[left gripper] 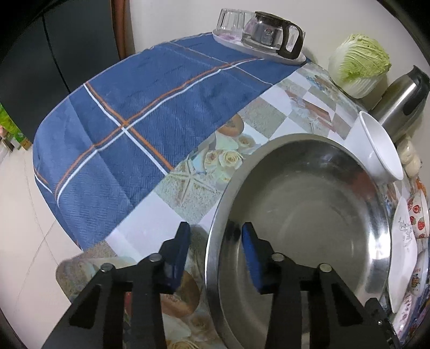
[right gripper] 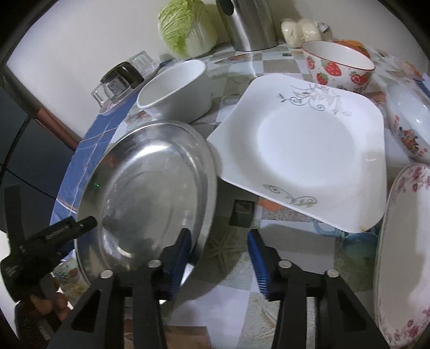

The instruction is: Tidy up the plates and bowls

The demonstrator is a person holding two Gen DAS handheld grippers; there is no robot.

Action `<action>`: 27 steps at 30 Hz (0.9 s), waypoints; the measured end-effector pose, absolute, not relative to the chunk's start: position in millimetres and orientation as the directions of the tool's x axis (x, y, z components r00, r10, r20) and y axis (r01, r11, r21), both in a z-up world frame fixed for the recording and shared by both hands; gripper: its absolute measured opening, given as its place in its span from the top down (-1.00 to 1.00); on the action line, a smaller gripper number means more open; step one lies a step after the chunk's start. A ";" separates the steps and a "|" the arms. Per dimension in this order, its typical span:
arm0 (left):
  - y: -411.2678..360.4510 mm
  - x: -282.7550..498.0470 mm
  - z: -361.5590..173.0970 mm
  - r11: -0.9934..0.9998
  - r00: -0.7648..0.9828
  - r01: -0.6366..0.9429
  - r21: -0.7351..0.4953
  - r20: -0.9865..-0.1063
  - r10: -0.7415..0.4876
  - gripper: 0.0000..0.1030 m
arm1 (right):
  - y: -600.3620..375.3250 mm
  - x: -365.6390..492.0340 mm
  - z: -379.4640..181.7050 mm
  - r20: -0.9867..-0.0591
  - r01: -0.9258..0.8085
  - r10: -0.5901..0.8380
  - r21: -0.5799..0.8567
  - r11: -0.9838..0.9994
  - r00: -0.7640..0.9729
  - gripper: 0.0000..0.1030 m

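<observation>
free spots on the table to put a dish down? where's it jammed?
Free: the blue plaid cloth, bare between the tray with the glass coffee pot and the round steel plate. Small gap in front of the square white plate. Crowded: the side by the white bowl, strawberry bowl and pink-flowered plate.

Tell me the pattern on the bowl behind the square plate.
Red strawberries on white, on the bowl; right wrist view shows it best.

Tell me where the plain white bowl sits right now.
In the right wrist view the plain white bowl sits upper left of centre, just behind the steel plate, left of the square white plate, before the cabbage.
</observation>
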State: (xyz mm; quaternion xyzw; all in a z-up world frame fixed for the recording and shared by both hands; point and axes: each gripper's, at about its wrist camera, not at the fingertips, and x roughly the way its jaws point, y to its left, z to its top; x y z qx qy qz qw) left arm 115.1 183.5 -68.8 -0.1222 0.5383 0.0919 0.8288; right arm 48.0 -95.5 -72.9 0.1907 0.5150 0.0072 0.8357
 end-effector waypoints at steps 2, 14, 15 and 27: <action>182.8 116.6 -68.8 0.954 0.407 -0.277 -0.111 -0.913 0.012 0.32 | -93.4 50.0 -72.6 -0.858 0.177 0.213 0.327 0.928 0.467 0.38; 187.6 115.3 -68.8 0.946 0.432 -0.259 -0.193 -0.899 -0.065 0.57 | -77.1 48.3 -69.9 -0.858 0.098 0.184 0.261 0.960 0.479 0.68; 187.4 115.1 -68.2 0.947 0.435 -0.258 -0.193 -0.898 -0.065 0.58 | -78.2 48.3 -70.2 -0.857 0.098 0.191 0.268 0.958 0.479 0.68; 190.7 102.2 -44.1 0.933 0.501 -0.247 -0.263 -0.859 -0.110 0.59 | -84.0 36.6 -50.4 -0.822 0.062 0.213 0.287 0.956 0.528 0.66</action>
